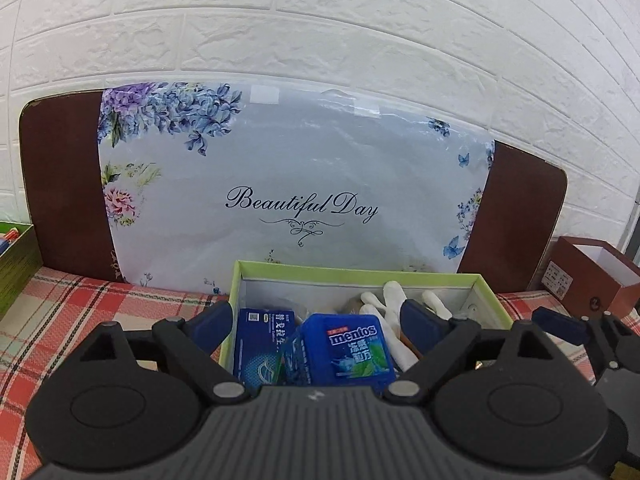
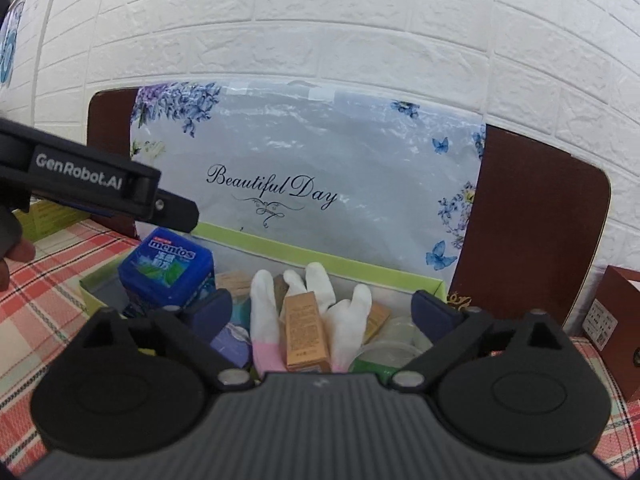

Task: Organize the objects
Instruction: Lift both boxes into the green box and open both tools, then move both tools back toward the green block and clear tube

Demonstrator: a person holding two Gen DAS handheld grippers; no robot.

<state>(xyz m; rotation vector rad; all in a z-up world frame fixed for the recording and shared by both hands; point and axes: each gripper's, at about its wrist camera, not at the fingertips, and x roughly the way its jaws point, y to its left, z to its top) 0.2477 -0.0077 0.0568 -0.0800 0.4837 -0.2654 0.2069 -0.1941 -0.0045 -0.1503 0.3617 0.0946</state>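
Both grippers hover with fingers spread and empty: the blue plastic Mentos box point(image 1: 346, 350) sits upright between the left gripper point(image 1: 320, 320) fingers, while the tan rectangular carton point(image 2: 306, 332), long axis pointing away, lies between the right gripper point(image 2: 322, 314) fingers.

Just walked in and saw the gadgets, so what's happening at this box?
A person holds two grippers over a green box on a checked cloth. Both the left gripper and the right gripper are open and hold nothing. In the box lie a blue mint tin, white gloves and a tan carton.
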